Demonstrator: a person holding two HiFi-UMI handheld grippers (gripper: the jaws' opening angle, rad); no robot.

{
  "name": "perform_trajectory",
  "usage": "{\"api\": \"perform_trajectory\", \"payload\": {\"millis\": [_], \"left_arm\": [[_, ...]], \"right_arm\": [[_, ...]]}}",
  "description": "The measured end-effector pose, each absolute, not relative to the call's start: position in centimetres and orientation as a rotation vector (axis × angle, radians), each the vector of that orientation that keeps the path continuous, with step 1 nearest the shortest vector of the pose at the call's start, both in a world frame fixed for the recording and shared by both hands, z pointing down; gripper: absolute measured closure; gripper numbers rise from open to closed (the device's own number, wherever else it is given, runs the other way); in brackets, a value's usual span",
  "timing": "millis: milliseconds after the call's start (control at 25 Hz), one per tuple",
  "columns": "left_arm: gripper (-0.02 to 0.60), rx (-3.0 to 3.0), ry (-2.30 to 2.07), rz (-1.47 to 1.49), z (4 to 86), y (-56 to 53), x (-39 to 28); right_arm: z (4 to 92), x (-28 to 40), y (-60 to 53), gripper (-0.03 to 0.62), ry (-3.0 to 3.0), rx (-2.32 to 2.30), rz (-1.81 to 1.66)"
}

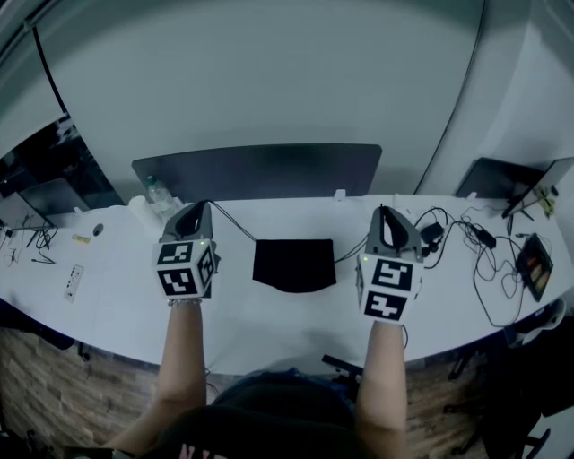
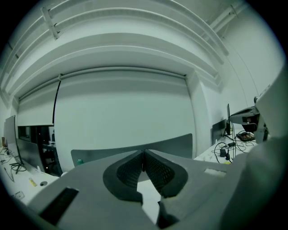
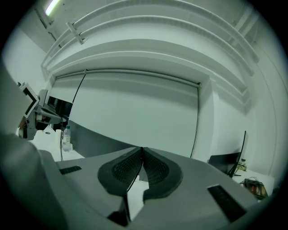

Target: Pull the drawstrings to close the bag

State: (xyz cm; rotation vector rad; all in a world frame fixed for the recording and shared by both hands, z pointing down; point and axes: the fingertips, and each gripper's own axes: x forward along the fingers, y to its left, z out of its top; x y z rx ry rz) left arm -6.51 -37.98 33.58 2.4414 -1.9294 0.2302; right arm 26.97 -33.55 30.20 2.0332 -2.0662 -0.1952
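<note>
White desk carries a black bag; left tool and right tool each pinch a drawstring.

Looking down on a long white table stretching right across the middle of the frame. Picking out a dark grey divider panel standing along its far edge, and a plain pale wall rising behind. Catching brick-patterned floor at lower left, below the table edge. Spotting loose black cables sprawling at the right end and a clear bottle standing left of centre. Noting, in the right gripper view, a strip light glowing at upper left among ceiling ribs.
</note>
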Motion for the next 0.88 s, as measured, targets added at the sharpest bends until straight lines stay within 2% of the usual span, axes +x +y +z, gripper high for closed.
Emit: {"api": "perform_trajectory", "payload": {"millis": [520, 880], "left_arm": [[0.569, 2.489, -1.922, 0.177, 33.0, -38.4, -5.2], [0.569, 2.627, -2.016, -0.048, 29.1, -38.0, -4.4]], "right_arm": [[30.1, 25.6, -33.9, 0.585, -2.123, 1.994, -0.228], [26.9, 23.9, -34.1, 0.586, -2.231, 1.995, -0.477]]}}
